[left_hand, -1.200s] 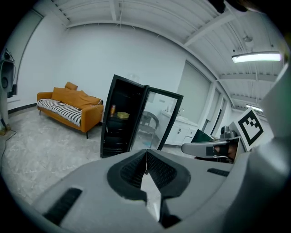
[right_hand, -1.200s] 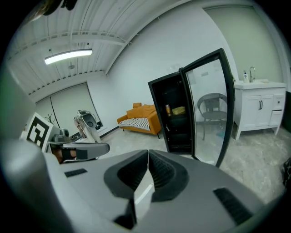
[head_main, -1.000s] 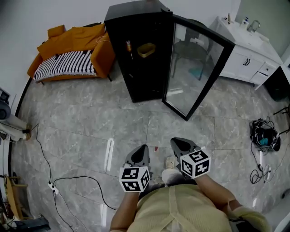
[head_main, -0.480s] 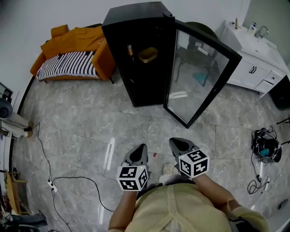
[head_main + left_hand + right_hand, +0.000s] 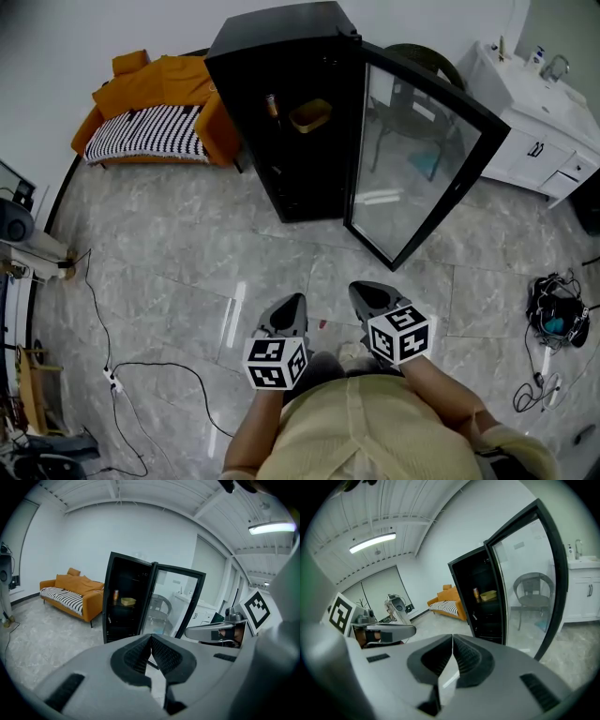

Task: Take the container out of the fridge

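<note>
Indoor room, grey marble-tile floor (image 5: pixel 169 281), white walls. A black fridge (image 5: pixel 281 56) stands upright near the far wall. Its glass door (image 5: pixel 422 159) is swung wide open, to the right in the head view.

The yellowish container (image 5: pixel 310 115) sits on an upper shelf inside the fridge. A can (image 5: pixel 272 105) stands just beside it on its left; can't tell if they touch. Both gripper views show the same pair on that shelf. The shelves below are too dark to read.

An orange sofa (image 5: pixel 150 89) with a black-and-white striped blanket (image 5: pixel 145 133) is left of the fridge, against the wall. A white sink cabinet (image 5: pixel 534 122) is right of the fridge, and a grey chair (image 5: pixel 427 66) shows behind and through the glass door. A thin power cable (image 5: pixel 141 370) runs across the floor at lower left. A bundle of cables (image 5: pixel 555 314) lies on the floor at far right.

The left gripper (image 5: pixel 300 298) is held low in front of the person, well apart from the fridge and aimed toward it. Its jaws are closed tip to tip with nothing between them. The right gripper (image 5: pixel 354 289) is just beside it, also aimed at the open fridge, pads meeting at the tip, nothing held. The person's pale yellow top (image 5: pixel 375 436) fills the bottom edge of the head view.
</note>
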`<act>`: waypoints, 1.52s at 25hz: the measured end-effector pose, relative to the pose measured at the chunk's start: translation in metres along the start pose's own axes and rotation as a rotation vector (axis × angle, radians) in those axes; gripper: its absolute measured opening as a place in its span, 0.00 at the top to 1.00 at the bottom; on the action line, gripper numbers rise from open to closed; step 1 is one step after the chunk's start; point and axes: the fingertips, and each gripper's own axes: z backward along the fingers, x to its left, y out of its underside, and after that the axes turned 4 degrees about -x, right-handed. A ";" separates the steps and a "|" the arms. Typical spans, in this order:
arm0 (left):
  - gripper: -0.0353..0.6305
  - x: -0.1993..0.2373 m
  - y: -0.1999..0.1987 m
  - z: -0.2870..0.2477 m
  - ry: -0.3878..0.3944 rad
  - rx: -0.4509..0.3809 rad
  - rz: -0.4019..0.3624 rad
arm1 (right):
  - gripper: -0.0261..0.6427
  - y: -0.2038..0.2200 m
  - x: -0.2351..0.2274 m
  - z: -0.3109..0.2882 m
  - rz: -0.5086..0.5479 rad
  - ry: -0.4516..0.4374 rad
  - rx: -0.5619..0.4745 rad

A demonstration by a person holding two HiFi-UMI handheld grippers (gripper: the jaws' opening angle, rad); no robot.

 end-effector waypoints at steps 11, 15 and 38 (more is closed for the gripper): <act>0.91 0.010 -0.005 -0.031 -0.015 0.009 0.009 | 0.92 -0.007 -0.022 -0.021 -0.007 -0.003 0.011; 0.91 0.016 -0.010 -0.048 0.005 0.010 0.007 | 0.92 -0.013 -0.032 -0.031 -0.011 0.017 0.008; 0.91 0.068 -0.050 -0.157 0.120 0.057 -0.029 | 0.92 -0.045 -0.069 -0.122 -0.065 0.109 0.012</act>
